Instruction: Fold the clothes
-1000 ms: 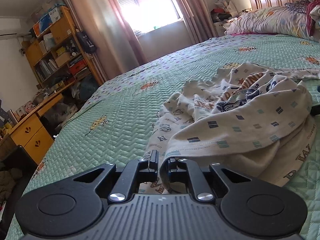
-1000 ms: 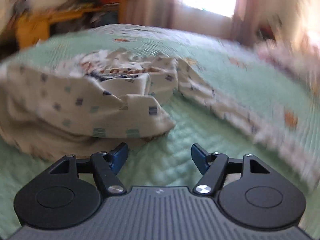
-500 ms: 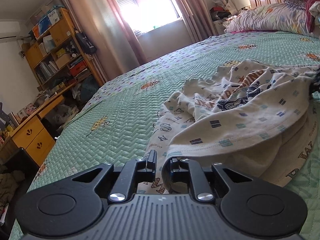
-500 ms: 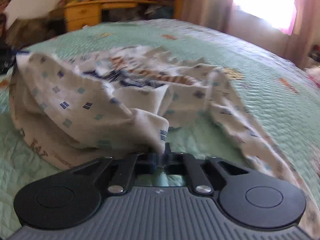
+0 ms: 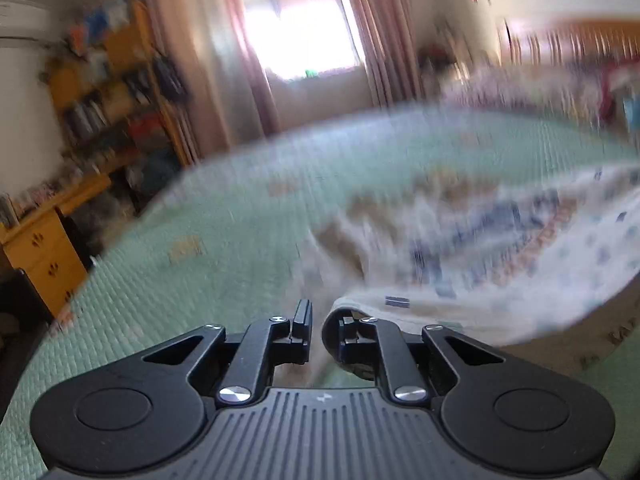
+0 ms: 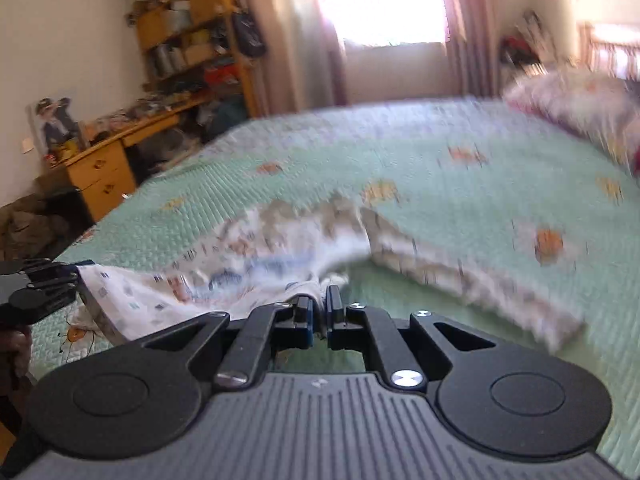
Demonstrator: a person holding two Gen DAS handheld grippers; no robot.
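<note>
A cream garment with small coloured squares and letter prints (image 5: 520, 264) lies partly on the green quilted bed cover (image 5: 224, 264); this view is blurred. My left gripper (image 5: 320, 320) is shut on its hem, which curls around the right-hand finger. In the right wrist view, my right gripper (image 6: 319, 312) is shut on another edge of the garment (image 6: 248, 276). The cloth hangs stretched from it to the left gripper (image 6: 74, 280) at the far left. A long part of the garment trails to the right on the bed cover (image 6: 460, 200).
A patterned pillow (image 6: 572, 100) lies at the bed's far right. A yellow wooden desk with drawers (image 6: 100, 176) and a full shelf (image 6: 192, 40) stand along the left wall. Dark clothes (image 6: 28, 224) are heaped beside the bed. Curtains frame a bright window.
My right gripper went from open to shut on the garment's edge and rose with it. The left gripper lifted a little with its hem. The cloth now spans the two grippers.
</note>
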